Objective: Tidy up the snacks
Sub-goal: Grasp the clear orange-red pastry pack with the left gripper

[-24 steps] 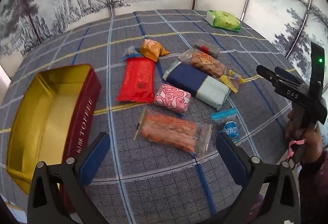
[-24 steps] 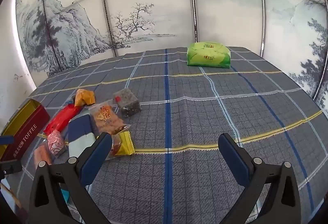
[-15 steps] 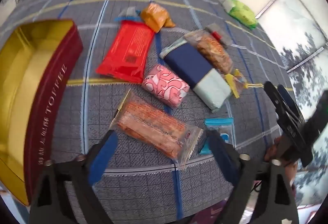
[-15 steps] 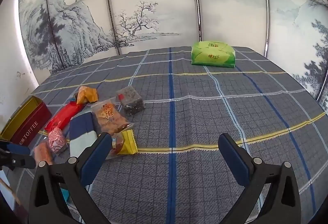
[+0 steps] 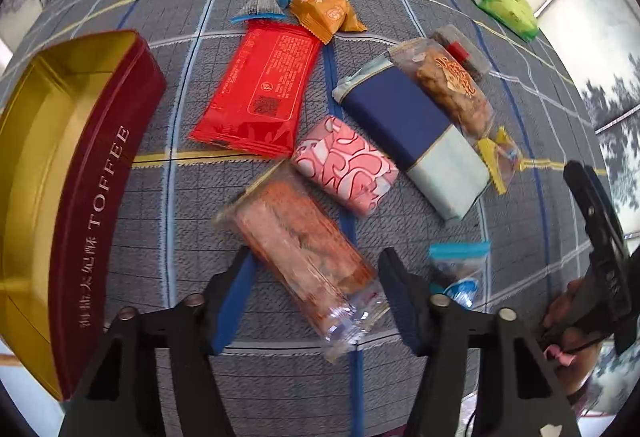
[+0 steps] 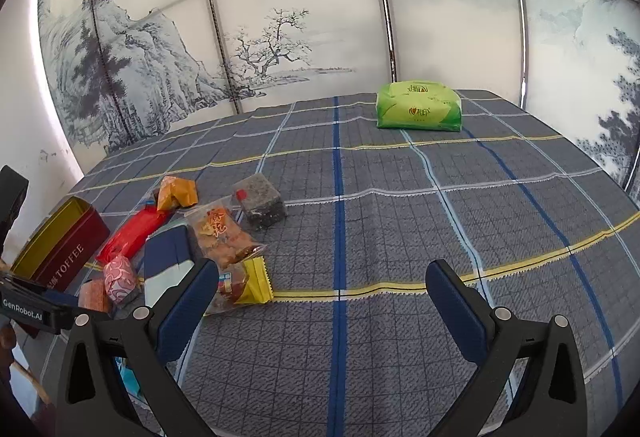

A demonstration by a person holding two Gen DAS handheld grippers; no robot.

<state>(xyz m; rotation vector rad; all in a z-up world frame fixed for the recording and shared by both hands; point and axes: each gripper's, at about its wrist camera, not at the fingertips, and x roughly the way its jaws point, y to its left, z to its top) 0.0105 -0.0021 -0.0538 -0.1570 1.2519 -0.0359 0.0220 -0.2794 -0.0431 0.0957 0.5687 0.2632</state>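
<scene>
While the left claw (image 5: 316, 287) has been closing, the clear orange snack pack (image 5: 300, 249) lies between its two blue pads, but they do not squeeze it yet. Off to the claw's left side sits the red toffee tin (image 5: 100, 173). Over bare cloth, the right claw (image 6: 322, 303) is wide open and holds nothing.

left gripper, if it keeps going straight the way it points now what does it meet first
Most likely the clear-wrapped orange snack bar: the left gripper straddles its near end, jaws partly closed, contact unclear. Beyond it in that line lies the pink swirl-patterned packet. Depth is hard to judge.
</scene>
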